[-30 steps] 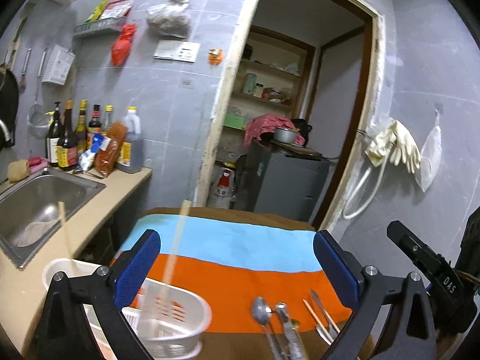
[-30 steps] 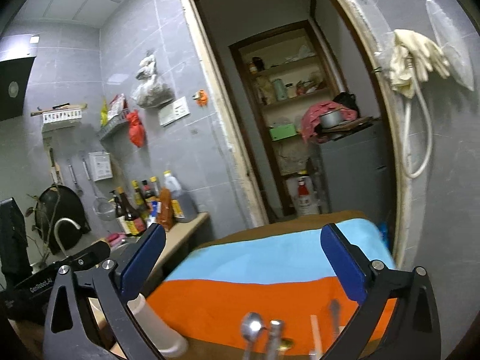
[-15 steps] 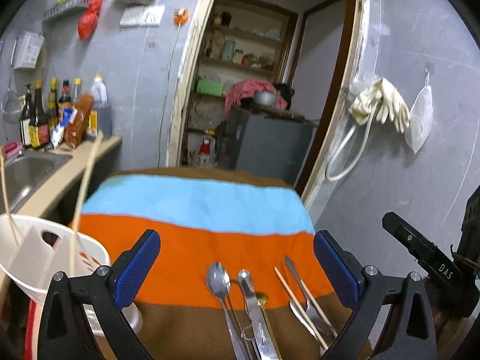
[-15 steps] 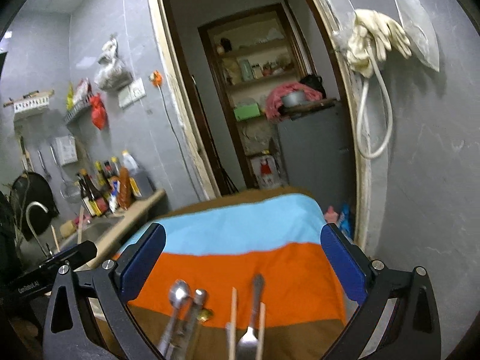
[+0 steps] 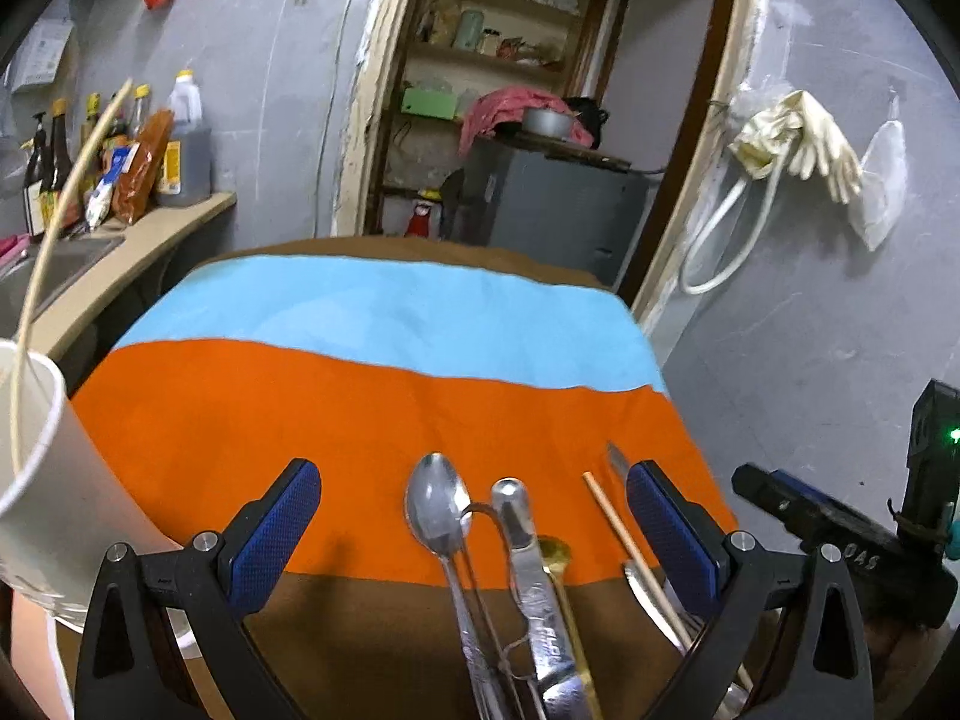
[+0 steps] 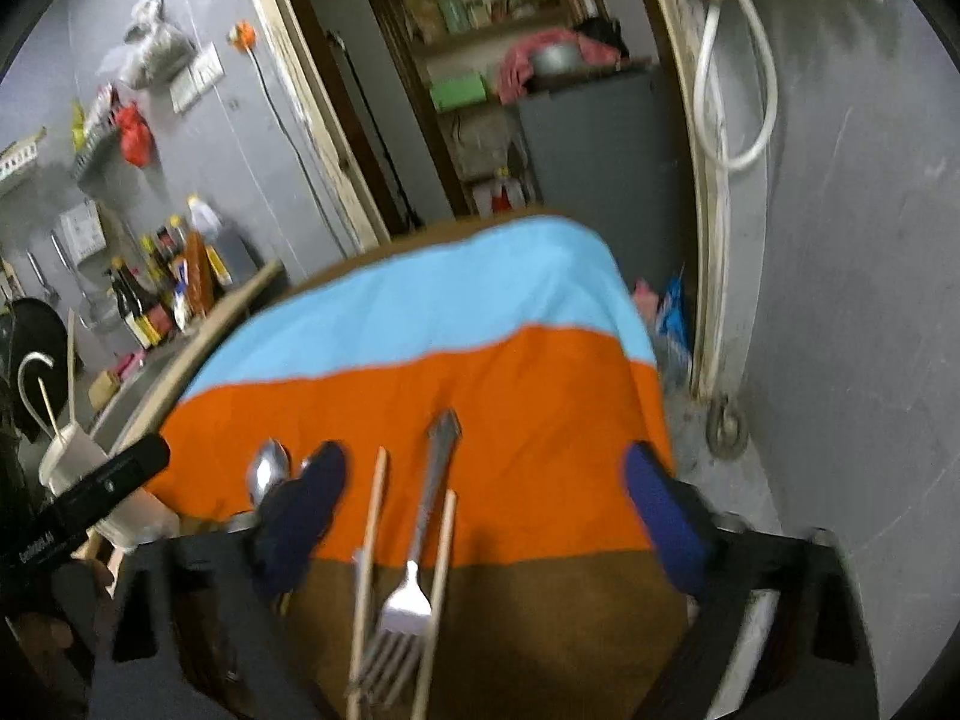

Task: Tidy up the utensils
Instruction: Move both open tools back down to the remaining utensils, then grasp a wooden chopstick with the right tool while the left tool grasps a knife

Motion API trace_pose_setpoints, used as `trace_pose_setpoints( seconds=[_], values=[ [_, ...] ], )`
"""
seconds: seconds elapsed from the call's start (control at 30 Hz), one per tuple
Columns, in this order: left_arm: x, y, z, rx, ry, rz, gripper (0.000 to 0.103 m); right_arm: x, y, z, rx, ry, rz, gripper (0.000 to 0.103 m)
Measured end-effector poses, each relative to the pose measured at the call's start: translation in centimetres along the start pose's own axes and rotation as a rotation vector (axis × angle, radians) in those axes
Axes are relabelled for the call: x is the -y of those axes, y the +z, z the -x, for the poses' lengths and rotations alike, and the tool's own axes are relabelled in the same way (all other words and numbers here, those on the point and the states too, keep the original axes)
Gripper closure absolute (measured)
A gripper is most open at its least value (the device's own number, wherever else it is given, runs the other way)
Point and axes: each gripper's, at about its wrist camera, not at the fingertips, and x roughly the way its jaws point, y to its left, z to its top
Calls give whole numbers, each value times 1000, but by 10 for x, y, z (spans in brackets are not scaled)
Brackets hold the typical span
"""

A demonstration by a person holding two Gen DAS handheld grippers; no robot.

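Biggest thing in front of both my tongs is the striped cloth (image 5: 384, 420) over the table, blue band farthest out, orange in the middle, brown nearest me. Off to the left of my left tongs (image 5: 474, 522) sits the white holder cup (image 5: 42, 480) with a chopstick (image 5: 54, 228) sticking up out of it.

Both tongs are angled down at the cloth, tipped forward, hovering over the utensils rather than touching them. My left tongs are spread wide with nothing gripped; between the blue pads, lying flat on the cloth, are a spoon (image 5: 441, 516), a butter knife (image 5: 528, 552) just right of it, and a loose chopstick (image 5: 624, 534) near the right pad.

My right tongs (image 6: 486, 516) are closing in right now, pads not pressing on anything. Between them lies a fork (image 6: 414, 570), tines toward me, with a chopstick on each side: one on its left (image 6: 369, 564), one on its right (image 6: 441, 576). The view's blurry, so finer detail is hard to tell. A spoon bowl (image 6: 267, 474) peeks out just beyond the left pad.
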Motion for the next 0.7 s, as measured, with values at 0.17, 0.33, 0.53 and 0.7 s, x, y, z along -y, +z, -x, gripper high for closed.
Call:
trace_pose_setpoints(
  seconds=[0.17, 0.33, 0.53, 0.7],
  values=[
    [-12, -5, -22, -58, 19, 49, 12, 2, -14, -27, -101, 24, 6, 54],
    [-24, -8, -43, -127, 22, 87, 31, -7, -25, -41, -158, 41, 51, 73],
    [-33, -13, -62, -202, 1, 111, 59, -14, -31, -45, -193, 57, 75, 83],
    [-34, -12, -68, -218, -25, 106, 76, -14, -36, -45, -217, 68, 76, 87]
  ],
)
